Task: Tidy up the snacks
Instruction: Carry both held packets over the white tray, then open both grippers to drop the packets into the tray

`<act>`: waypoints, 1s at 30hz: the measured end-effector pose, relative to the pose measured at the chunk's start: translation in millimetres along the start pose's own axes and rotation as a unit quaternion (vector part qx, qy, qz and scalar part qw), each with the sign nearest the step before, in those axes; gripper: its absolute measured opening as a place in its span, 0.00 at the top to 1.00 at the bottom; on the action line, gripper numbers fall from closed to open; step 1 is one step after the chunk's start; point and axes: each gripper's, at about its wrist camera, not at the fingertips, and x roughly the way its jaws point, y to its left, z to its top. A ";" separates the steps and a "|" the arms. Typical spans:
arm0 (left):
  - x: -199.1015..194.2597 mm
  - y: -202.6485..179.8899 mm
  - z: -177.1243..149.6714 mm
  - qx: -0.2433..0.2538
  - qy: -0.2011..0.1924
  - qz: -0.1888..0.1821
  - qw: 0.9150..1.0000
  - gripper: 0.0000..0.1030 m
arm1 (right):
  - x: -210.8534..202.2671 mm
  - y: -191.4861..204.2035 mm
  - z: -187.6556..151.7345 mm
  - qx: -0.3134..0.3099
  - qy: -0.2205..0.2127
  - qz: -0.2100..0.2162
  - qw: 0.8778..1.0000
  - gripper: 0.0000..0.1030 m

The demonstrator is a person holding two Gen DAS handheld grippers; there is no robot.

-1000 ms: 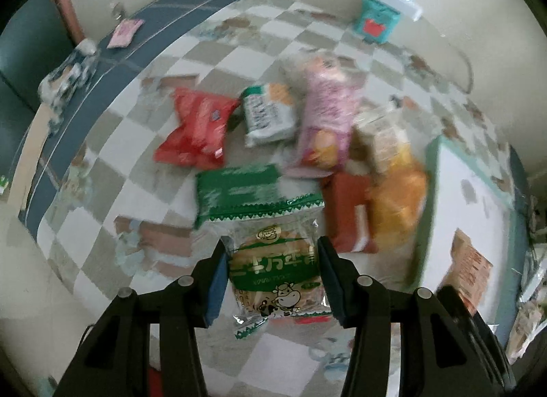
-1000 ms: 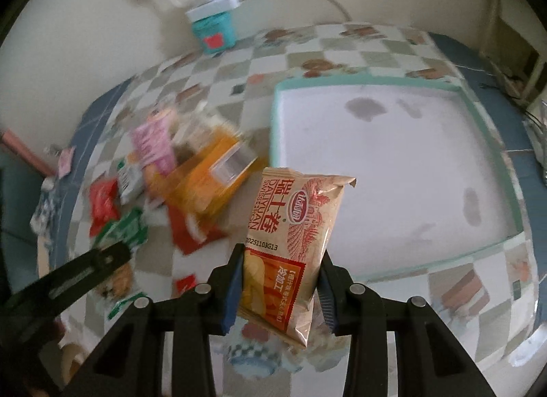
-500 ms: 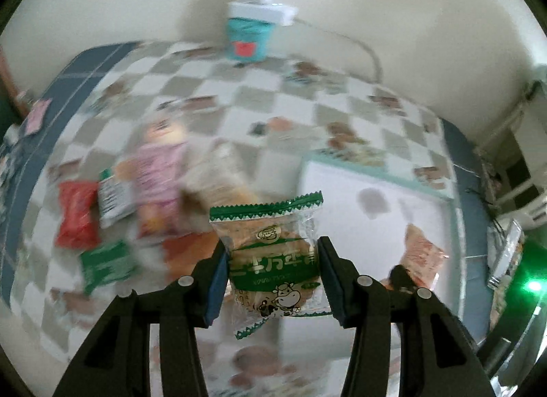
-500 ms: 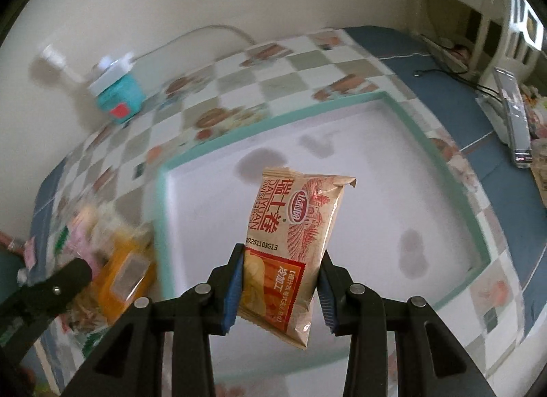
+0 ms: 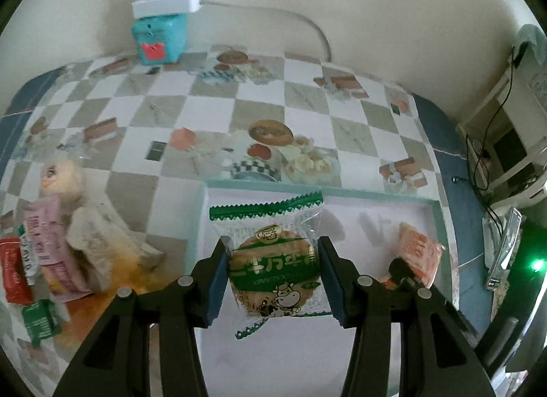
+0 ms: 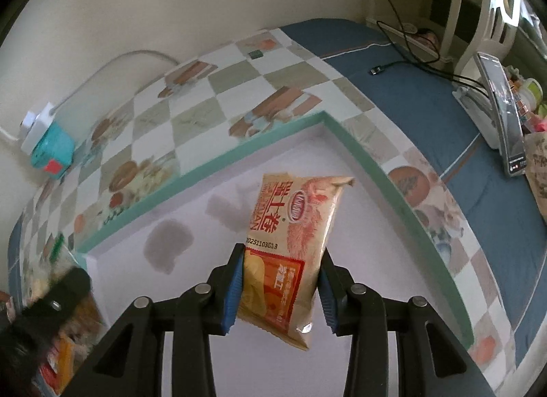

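Left tool (image 5: 272, 282) clamped on green-trimmed cracker packet (image 5: 273, 267), held above white tray (image 5: 372, 193) with teal rim. Right tool (image 6: 281, 286) clamped on tan-and-red snack bag (image 6: 290, 246), also over tray. Remaining snacks (image 5: 68, 246) piled on checkered surface (image 5: 212, 106) left of tray.

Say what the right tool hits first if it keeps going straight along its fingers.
Probably the white floor of the teal-rimmed tray. The right tool, clamped on the tan snack packet, points steeply down over it, and nothing else shows in that line. Depth is unclear.
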 end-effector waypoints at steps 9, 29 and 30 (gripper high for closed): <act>-32.1 13.4 -0.4 -0.006 -0.016 0.015 1.000 0.21 | -26.6 4.6 -5.7 -0.006 -0.021 -0.007 1.000 0.24; -113.9 171.9 -88.8 -0.164 -0.029 0.138 0.976 0.08 | -117.9 78.9 -130.7 -0.098 -0.008 0.070 0.993 0.01; -115.9 182.2 -95.2 -0.178 -0.027 0.144 0.973 0.08 | -119.4 80.0 -134.3 -0.098 -0.007 0.073 0.992 0.01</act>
